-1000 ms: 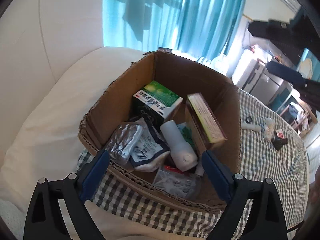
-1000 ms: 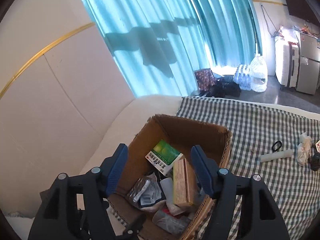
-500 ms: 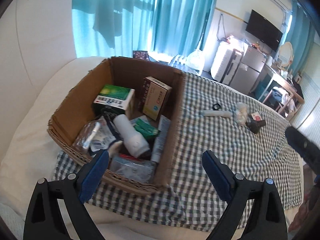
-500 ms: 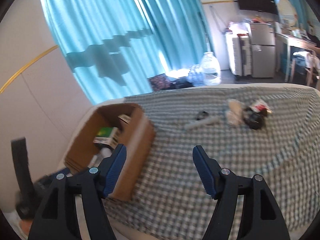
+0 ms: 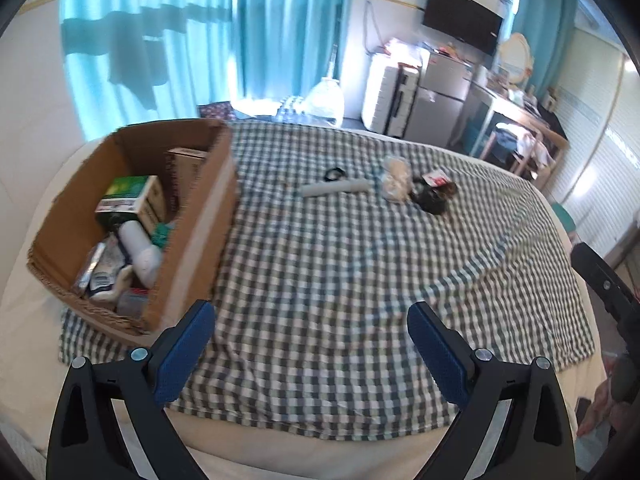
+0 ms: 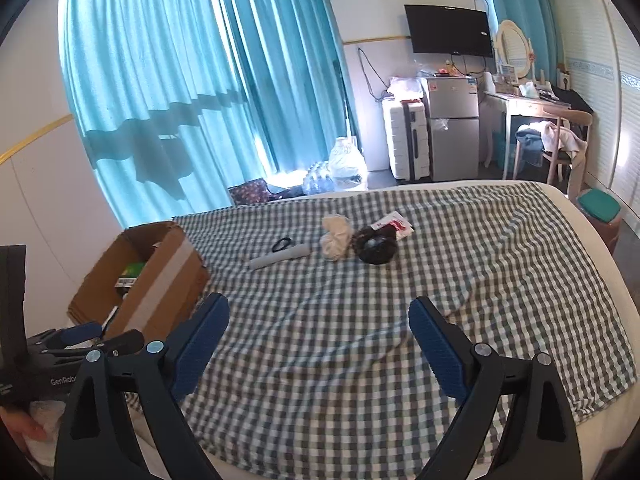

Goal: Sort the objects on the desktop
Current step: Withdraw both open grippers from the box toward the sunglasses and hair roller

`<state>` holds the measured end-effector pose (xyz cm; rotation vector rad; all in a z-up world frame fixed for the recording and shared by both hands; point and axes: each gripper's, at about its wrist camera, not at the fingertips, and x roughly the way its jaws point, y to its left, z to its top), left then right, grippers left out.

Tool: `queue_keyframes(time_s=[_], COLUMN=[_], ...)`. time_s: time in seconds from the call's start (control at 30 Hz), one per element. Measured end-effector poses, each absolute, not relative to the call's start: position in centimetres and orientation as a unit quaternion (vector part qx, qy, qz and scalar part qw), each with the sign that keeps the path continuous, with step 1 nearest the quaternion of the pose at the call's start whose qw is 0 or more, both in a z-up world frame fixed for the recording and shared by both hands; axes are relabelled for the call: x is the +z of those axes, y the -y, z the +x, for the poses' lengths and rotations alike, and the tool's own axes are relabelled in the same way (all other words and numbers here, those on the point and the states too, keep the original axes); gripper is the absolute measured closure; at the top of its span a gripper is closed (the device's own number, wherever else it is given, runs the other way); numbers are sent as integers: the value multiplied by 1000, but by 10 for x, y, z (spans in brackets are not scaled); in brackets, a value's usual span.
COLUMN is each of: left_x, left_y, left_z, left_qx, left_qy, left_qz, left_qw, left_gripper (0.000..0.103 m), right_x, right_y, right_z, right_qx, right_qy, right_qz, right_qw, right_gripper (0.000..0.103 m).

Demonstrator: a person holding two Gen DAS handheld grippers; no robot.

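Both claws gape wide and empty: left gripper (image 5: 311, 330) near the cardboard box (image 5: 192, 240), right gripper (image 6: 319, 326) over the checked cloth (image 6: 460, 280). Reach far across for the grey tube (image 6: 279, 257), I'd judge, gripping mid-length. Loose things: one tube, one black ring (image 6: 282, 244), one cream bundle (image 6: 336, 238), one dark bundle (image 6: 375, 246)

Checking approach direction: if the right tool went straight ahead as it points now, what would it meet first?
Probably bare checkered cloth; the right tool is open and empty. The grey tube lies farther off, left of that line. Depth is unclear.
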<state>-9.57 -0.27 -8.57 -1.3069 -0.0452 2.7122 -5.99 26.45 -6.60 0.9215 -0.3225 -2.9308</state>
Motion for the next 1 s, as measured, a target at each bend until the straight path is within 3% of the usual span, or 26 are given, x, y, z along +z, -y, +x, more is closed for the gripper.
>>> queue_keyframes(time_s=[0.4,0.67,1.0], left_x=[-123,-157,-202], left_y=[-41,-55,-68], left_z=[-124,-186,-281], left_qx=[883,872,867], left_qy=[-31,-34,-48], left_qz=[-463,-485,-493], left_qw=[69,61,52], left_gripper=[4,3,3], right_x=[-115,-138,-175], right_y=[-289,-312,-316], right_z=[-89,-145,-256], right_qx=[-934,-927,-931], right_qy=[119,118,42], right_qz=[335,356,363], right_qw=[22,20,4], right_gripper=[8,8,8])
